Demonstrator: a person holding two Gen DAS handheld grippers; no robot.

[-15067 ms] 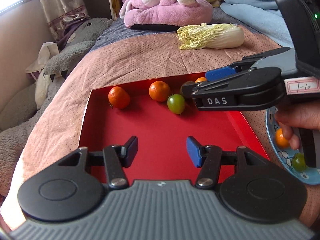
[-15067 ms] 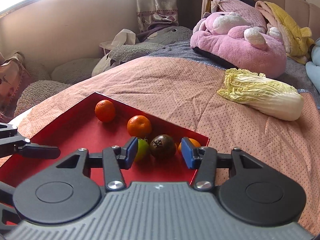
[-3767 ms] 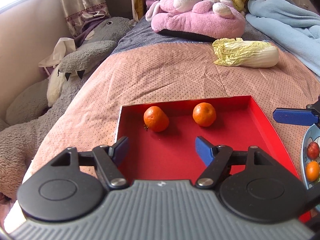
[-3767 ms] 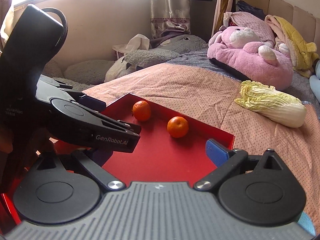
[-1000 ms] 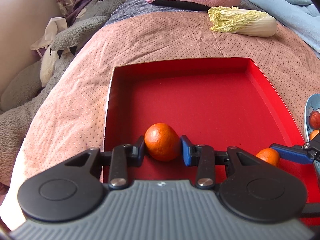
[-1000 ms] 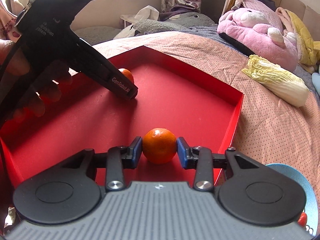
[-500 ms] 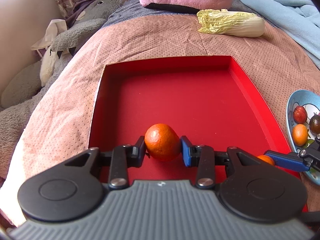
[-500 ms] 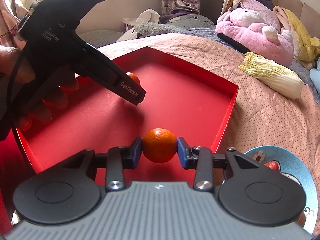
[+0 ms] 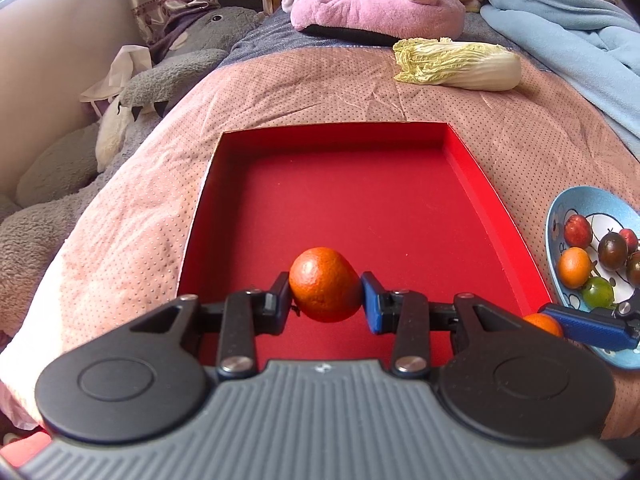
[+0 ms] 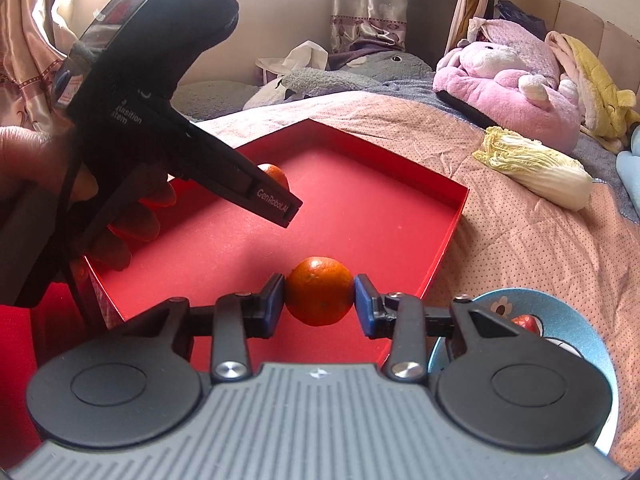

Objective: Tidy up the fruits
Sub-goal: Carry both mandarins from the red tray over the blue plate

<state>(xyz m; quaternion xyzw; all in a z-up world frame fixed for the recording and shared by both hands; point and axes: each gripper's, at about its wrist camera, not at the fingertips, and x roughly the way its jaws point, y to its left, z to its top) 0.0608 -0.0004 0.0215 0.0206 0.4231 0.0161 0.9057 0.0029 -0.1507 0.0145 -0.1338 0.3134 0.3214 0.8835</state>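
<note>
My left gripper is shut on an orange mandarin and holds it above the near part of the red tray. My right gripper is shut on a second mandarin, held above the tray's near right edge. The left gripper and part of its mandarin show in the right wrist view. A blue plate right of the tray holds several small fruits. It also shows in the right wrist view.
A napa cabbage lies on the pink bedspread beyond the tray. A pink plush toy, a grey plush and a blue blanket lie further back.
Both grippers have lifted their mandarins up and back from the tray floor. The tray now holds no fruit, and the blue plate has come further into view on the right.
</note>
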